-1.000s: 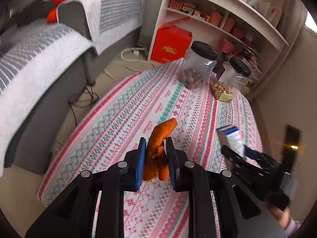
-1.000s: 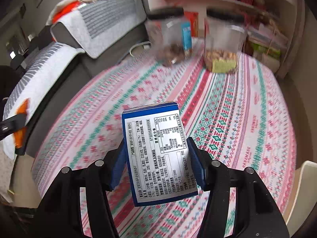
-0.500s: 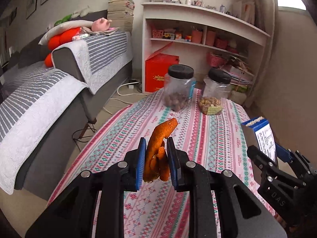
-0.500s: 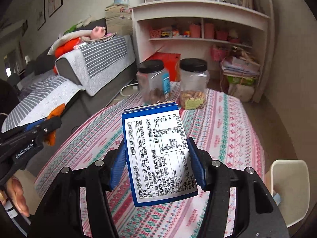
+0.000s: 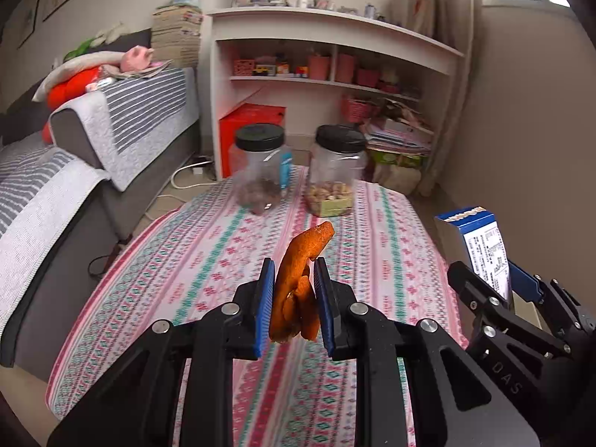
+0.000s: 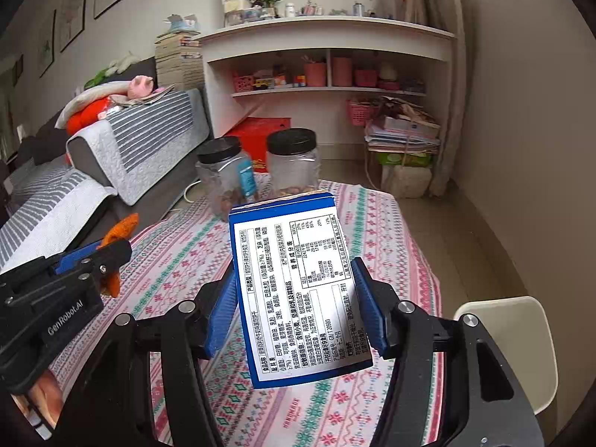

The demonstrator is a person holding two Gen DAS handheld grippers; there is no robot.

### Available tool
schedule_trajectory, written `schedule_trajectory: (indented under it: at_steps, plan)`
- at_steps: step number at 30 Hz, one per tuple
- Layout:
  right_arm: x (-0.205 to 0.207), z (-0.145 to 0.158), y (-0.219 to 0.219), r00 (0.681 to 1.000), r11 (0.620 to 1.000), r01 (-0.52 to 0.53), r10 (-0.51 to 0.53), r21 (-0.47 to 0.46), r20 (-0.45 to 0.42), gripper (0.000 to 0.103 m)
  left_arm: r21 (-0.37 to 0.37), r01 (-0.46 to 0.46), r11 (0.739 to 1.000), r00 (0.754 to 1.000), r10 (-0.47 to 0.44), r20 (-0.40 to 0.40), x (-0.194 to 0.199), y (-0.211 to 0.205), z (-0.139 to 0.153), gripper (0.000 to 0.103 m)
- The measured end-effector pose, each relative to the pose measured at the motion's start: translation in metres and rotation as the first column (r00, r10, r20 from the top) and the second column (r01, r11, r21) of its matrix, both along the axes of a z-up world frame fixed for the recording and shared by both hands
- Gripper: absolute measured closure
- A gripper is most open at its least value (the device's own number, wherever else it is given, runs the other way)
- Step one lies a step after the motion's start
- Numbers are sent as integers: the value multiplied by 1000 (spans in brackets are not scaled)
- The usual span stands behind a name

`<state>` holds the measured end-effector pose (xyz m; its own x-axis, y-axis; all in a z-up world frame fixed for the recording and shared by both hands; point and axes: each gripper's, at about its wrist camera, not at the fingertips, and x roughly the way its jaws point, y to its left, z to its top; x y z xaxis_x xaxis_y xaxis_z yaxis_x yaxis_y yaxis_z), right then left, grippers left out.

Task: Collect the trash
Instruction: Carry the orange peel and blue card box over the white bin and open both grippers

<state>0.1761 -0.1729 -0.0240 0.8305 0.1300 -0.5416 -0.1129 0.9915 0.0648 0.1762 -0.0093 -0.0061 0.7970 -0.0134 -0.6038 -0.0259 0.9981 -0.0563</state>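
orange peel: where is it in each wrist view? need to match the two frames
Left wrist: orange peel at centre, clamped in the left gripper, tip sticking up.
Right wrist: same peel at the left edge, poking out of the left gripper.
Shared landmark: the two black-lidded jars at the table's far end.

Right gripper (image 6: 296, 309) clamps blue-and-white box (image 6: 298, 290) mid-frame | left gripper (image 6: 108, 260) pinches orange peel (image 6: 119, 231) at left | two black-lidded jars (image 6: 257, 171) on patterned tablecloth (image 6: 391, 246) behind | white bin (image 6: 521, 342) lower right
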Motion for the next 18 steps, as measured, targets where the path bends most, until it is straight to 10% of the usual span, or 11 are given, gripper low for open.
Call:
schedule_trajectory:
  at_steps: [18]
  plan:
    - [-17,2,-139,922,921,386,-384,47,-43,48,25,122,992,993,-122,-3,9,-81,-10,80]
